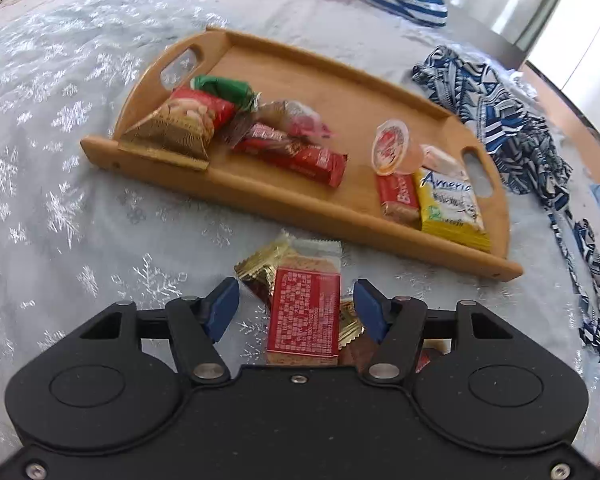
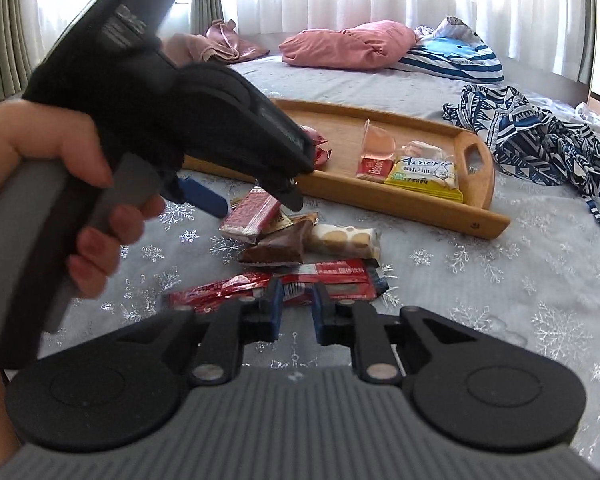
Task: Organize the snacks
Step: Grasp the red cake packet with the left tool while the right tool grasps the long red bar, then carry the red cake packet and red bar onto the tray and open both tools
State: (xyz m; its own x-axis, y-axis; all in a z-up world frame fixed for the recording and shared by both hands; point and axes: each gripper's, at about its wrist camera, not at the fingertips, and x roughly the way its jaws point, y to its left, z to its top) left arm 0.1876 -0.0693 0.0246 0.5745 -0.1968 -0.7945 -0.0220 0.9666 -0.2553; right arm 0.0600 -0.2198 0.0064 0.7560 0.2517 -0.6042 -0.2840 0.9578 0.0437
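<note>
A wooden tray (image 1: 352,100) lies on the bed and holds several snacks: a peanut bag (image 1: 184,124), red bars (image 1: 300,156), a jelly cup (image 1: 392,146) and a yellow packet (image 1: 452,204). The tray also shows in the right wrist view (image 2: 412,200). My left gripper (image 1: 296,304) is open, its fingers either side of a red biscuit pack (image 1: 304,316) in a loose snack pile; it also shows in the right wrist view (image 2: 256,200). My right gripper (image 2: 294,308) is open a little, just short of a red snack bar (image 2: 332,280).
A brown packet (image 2: 276,246) and a biscuit roll (image 2: 344,238) lie in the pile. A blue patterned cloth (image 2: 540,136), a pink pillow (image 2: 348,44) and a striped pillow (image 2: 452,58) lie on the snowflake bedspread (image 1: 60,160) beyond the tray.
</note>
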